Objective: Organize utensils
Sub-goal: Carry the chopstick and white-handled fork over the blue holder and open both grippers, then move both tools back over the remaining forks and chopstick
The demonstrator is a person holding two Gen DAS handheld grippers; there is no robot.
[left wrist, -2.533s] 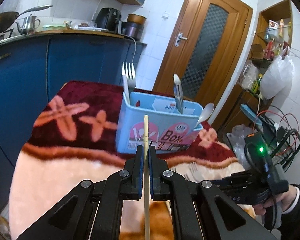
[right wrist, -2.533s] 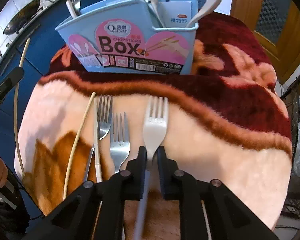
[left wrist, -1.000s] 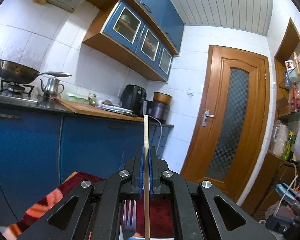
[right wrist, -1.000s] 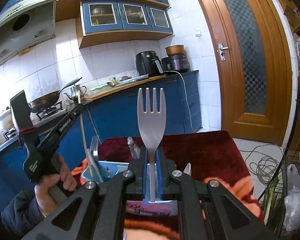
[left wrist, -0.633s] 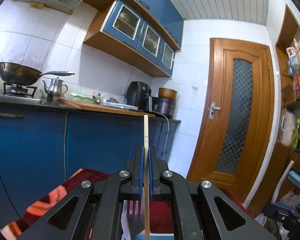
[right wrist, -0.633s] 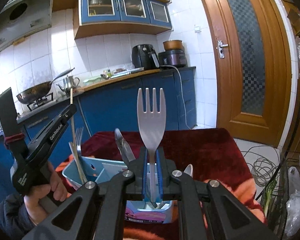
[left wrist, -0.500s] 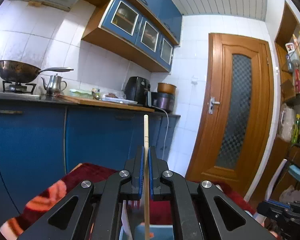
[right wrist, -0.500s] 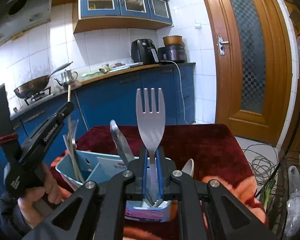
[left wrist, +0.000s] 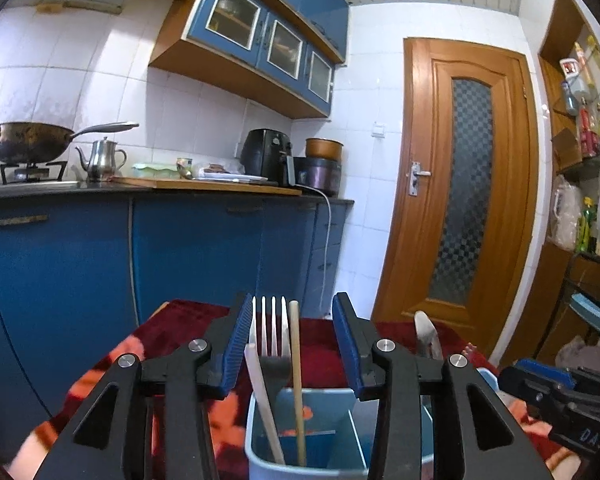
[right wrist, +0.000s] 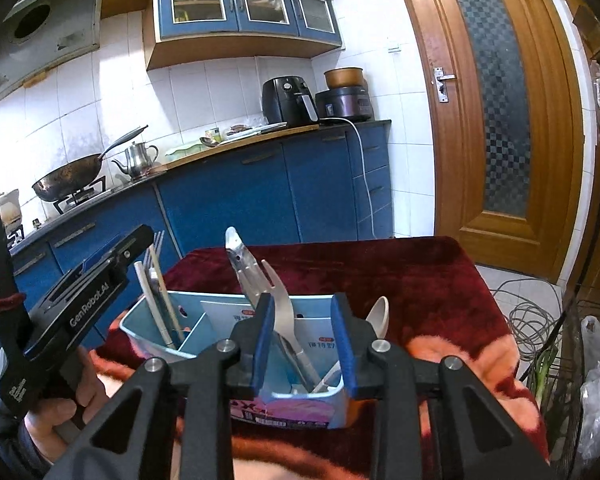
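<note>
Both grippers, left and right, hang wide open above the box, where chopstick and fork stand upright. Light, stiff, slippery utensils: best pinched mid-handle.

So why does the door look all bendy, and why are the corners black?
Left wrist view: the fisheye lens bows the door and blacks out the corners. Right wrist view: same bending on the door, and the fork between the open right gripper is a little smeared. Daylight leaves the wall tiles washed out.
</note>
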